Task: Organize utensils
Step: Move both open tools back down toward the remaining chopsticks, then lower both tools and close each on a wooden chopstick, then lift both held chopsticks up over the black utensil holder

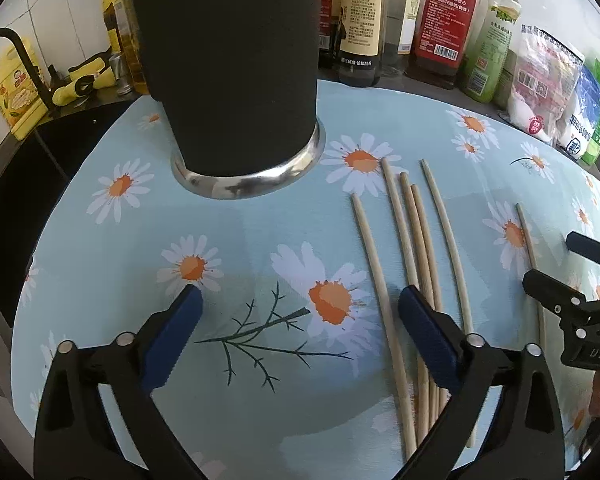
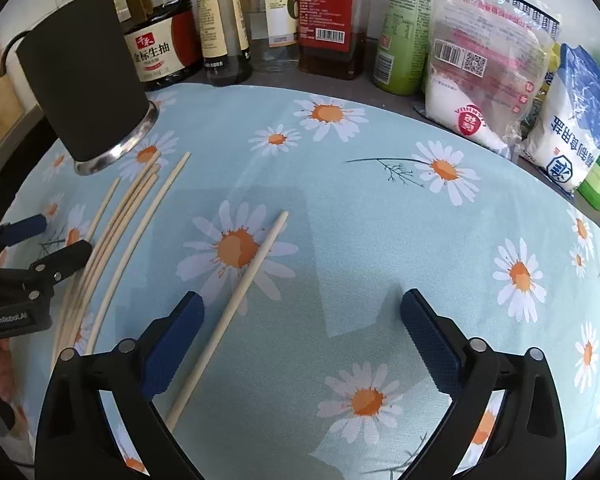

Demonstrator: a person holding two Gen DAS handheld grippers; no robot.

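Note:
A black utensil holder (image 1: 232, 72) with a steel base stands at the back of the daisy-print cloth; it also shows at the far left in the right wrist view (image 2: 84, 80). Several wooden chopsticks (image 1: 416, 240) lie in a loose row to its right, also seen in the right wrist view (image 2: 120, 220). One single chopstick (image 2: 240, 292) lies apart, further right. My left gripper (image 1: 300, 320) is open and empty, its right finger over the row. My right gripper (image 2: 300, 328) is open and empty, its left finger beside the single chopstick.
Sauce and oil bottles (image 2: 324, 16) line the back edge of the counter. Bags of salt and sugar (image 2: 488, 68) stand at the back right. A black faucet (image 1: 16, 64) and a yellow sponge sit at the far left past the cloth's edge.

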